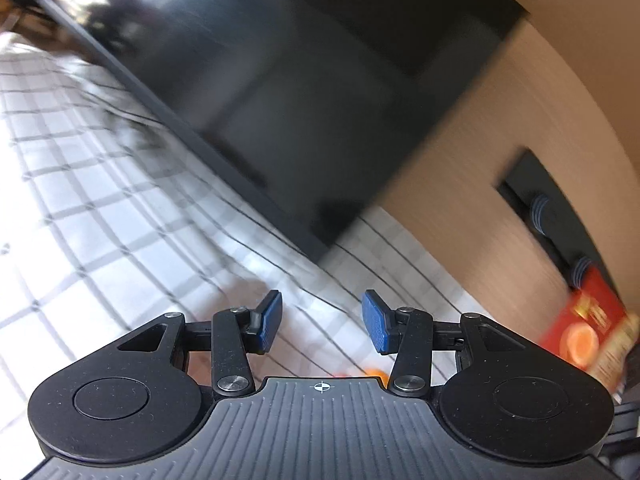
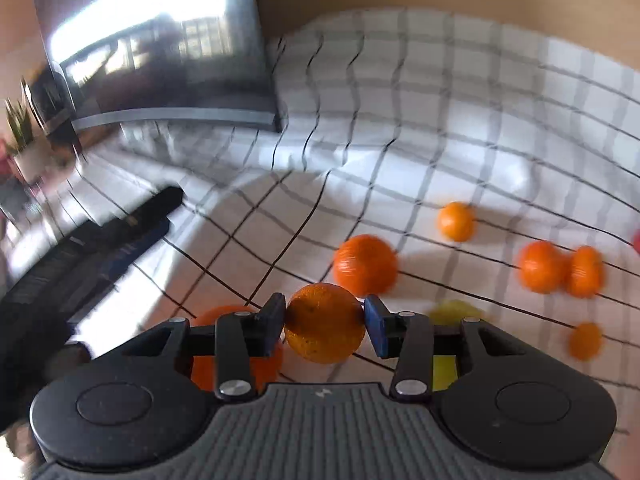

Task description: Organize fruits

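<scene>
The right gripper [image 2: 324, 322] pinches a round orange fruit [image 2: 324, 326] above the white checked tablecloth [image 2: 400, 120]. The left gripper [image 1: 322, 320] hangs spread, holding nothing.

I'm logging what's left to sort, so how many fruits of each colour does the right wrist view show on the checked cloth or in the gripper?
Orange: 7, counting the orange clamped in the right gripper and one half hidden behind its fingers.
Yellow: 1, the yellow fruit partly hidden behind the right gripper.
Total: 8.
</scene>
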A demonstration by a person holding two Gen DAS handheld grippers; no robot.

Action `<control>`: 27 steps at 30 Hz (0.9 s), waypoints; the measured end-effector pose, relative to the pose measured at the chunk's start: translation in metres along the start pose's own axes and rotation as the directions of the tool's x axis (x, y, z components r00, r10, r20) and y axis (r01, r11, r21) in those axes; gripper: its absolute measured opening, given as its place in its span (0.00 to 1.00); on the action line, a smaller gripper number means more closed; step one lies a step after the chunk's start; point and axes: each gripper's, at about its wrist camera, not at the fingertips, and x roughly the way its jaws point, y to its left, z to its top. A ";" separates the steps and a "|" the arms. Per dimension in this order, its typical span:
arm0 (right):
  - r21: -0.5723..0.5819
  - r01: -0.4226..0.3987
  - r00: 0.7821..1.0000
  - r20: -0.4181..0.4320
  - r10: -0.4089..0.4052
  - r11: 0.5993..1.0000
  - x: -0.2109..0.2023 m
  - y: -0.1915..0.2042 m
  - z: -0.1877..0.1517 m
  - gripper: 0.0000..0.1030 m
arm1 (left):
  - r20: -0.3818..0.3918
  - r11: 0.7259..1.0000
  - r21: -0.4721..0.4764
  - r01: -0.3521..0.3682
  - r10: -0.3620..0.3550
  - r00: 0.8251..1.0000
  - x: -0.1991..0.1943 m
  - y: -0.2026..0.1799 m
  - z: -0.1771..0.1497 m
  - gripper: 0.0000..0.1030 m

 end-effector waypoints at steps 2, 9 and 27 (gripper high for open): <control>0.002 -0.020 0.999 0.028 0.020 1.000 -0.037 -0.017 -0.010 0.41 | -0.089 0.996 0.054 0.072 -0.067 0.994 0.013 -0.013 -0.004 0.48; -0.088 0.087 0.996 0.029 -0.085 0.992 -0.134 -0.066 -0.093 0.42 | -0.339 0.904 0.427 -0.016 0.176 0.924 0.069 -0.079 -0.025 0.48; -0.024 0.296 0.952 0.087 -0.293 0.955 -0.195 -0.157 -0.211 0.40 | -0.344 0.812 0.561 -0.162 0.407 0.846 0.125 -0.083 -0.043 0.51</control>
